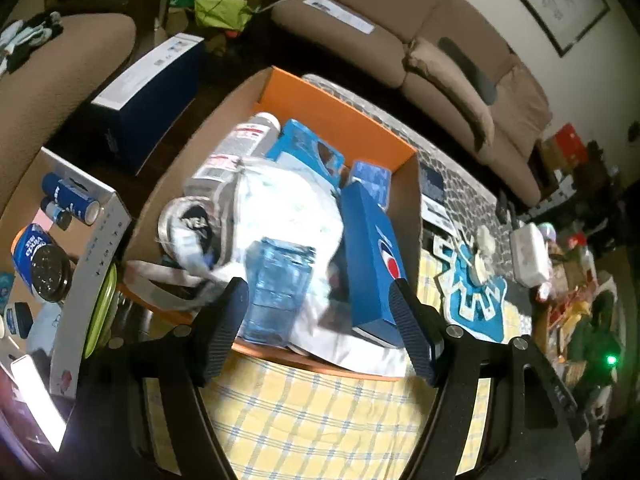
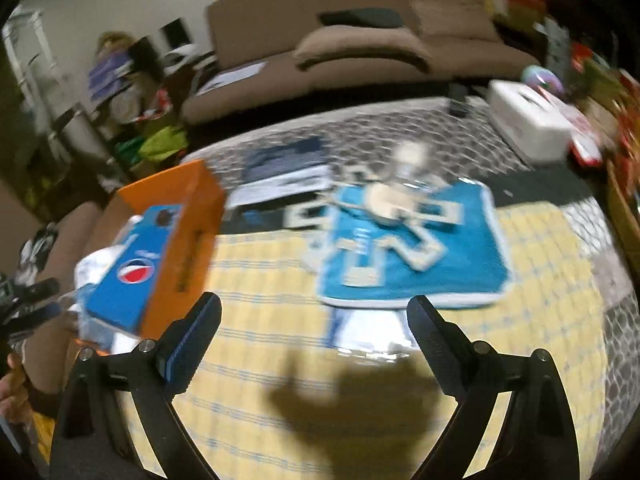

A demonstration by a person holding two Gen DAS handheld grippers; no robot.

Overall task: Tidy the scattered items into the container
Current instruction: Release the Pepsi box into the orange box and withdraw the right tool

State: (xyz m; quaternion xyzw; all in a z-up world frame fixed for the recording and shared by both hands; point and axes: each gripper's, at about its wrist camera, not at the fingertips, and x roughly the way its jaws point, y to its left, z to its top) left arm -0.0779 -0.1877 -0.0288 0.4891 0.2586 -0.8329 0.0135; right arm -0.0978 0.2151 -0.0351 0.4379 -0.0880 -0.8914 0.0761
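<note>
Orange box (image 1: 340,112) overfull, contents blurred; left claw (image 1: 320,312), right claw (image 2: 314,332) both released.

The open orange cardboard box (image 1: 340,108) looked matt, with plain brown board on its inner wall. A glossy blue carton (image 1: 376,256) and a crinkly clear plastic packet (image 1: 276,284) lay in it. The yellow checked woven cloth (image 2: 280,264) looked soft and matt, the teal towelling mat (image 2: 420,248) nubby.
</note>
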